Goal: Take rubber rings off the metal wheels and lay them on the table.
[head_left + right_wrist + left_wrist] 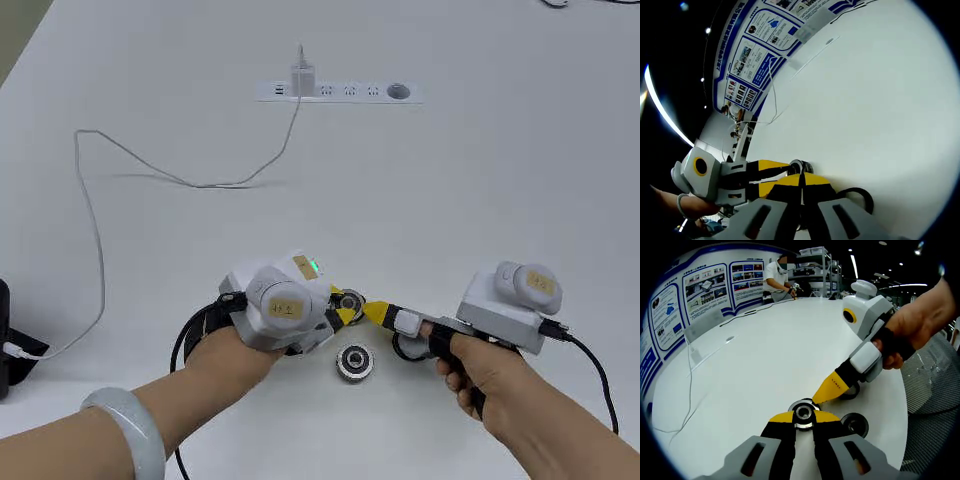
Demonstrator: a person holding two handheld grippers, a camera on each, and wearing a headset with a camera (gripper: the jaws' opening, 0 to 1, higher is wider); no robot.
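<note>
Left gripper clamps wheel (right gripper touching it).

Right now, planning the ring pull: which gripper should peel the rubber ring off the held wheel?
The right gripper: its shut jaws meet the rim of the metal wheel, which the left gripper clamps.

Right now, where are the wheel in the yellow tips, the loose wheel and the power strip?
held wheel [803,413], left gripper view, its metal hub.
loose wheel [354,362], head view, its centre.
power strip [340,92], head view, its white top.
</note>
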